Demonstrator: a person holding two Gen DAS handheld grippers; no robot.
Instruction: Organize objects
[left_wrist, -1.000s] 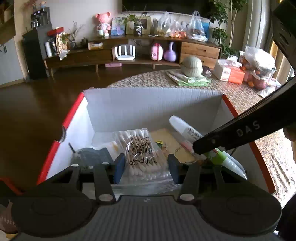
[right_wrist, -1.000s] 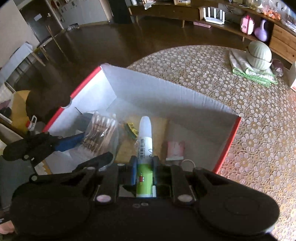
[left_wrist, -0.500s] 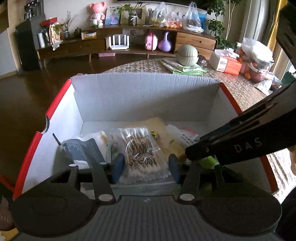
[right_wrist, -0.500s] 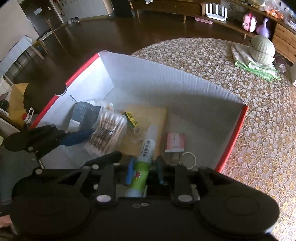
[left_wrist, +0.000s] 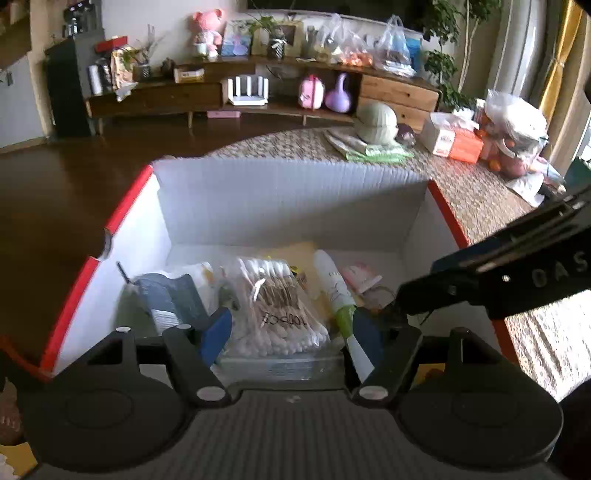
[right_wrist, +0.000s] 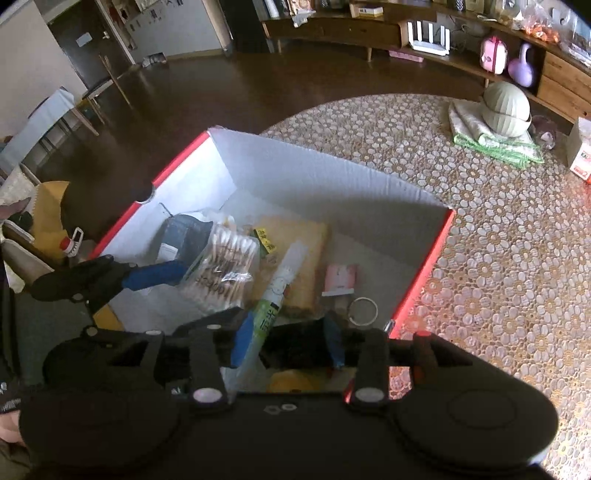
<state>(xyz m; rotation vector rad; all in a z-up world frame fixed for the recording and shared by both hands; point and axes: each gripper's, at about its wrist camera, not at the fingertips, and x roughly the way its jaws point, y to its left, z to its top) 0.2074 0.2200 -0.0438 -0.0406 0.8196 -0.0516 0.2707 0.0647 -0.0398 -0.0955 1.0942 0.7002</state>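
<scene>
Hovering low over the box (left_wrist: 280, 199), both grippers (left_wrist: 291, 332) (right_wrist: 288, 341) spread, grasping nothing.

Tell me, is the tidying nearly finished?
Looks close, as far as these views show. The tube and the bag of cotton swabs already lie in the box with a grey packet, a pink card and a ring. Both the left gripper and right gripper are open, holding nothing. Nothing else waiting is visible.
</scene>
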